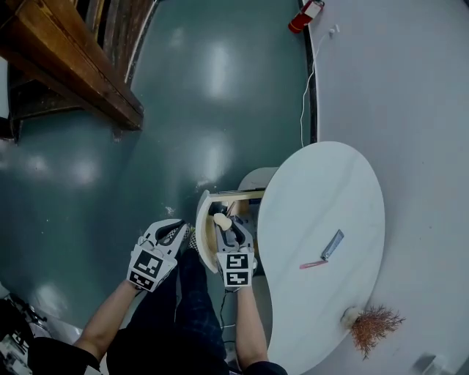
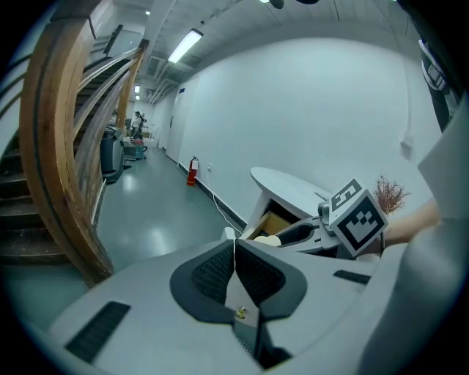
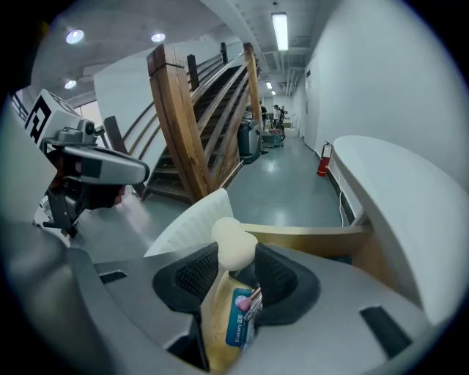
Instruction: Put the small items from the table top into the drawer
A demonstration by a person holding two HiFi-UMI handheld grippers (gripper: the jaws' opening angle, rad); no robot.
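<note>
My right gripper [image 1: 222, 220] is shut on a cream tube [image 3: 232, 244] with a rounded cap and a blue label. It holds the tube over the open drawer [image 1: 207, 217] at the left edge of the white oval table [image 1: 308, 212]. The drawer's white curved front [image 3: 189, 220] and wooden side wall [image 3: 316, 237] lie just beyond the tube. My left gripper [image 1: 181, 234] hangs to the left of the drawer front, shut [image 2: 234, 253] with nothing between its pads. On the table top lie a grey-blue flat strip [image 1: 333, 244] and a pink pen [image 1: 314, 264].
A dried reddish plant [image 1: 376, 323] with a pale round base [image 1: 349, 316] stands at the table's near end. A wooden staircase [image 1: 69, 62] rises at the far left. A red fire extinguisher [image 1: 303, 16] and a white cable [image 1: 304, 95] lie by the wall. Teal floor [image 1: 198, 110] spreads beyond the drawer.
</note>
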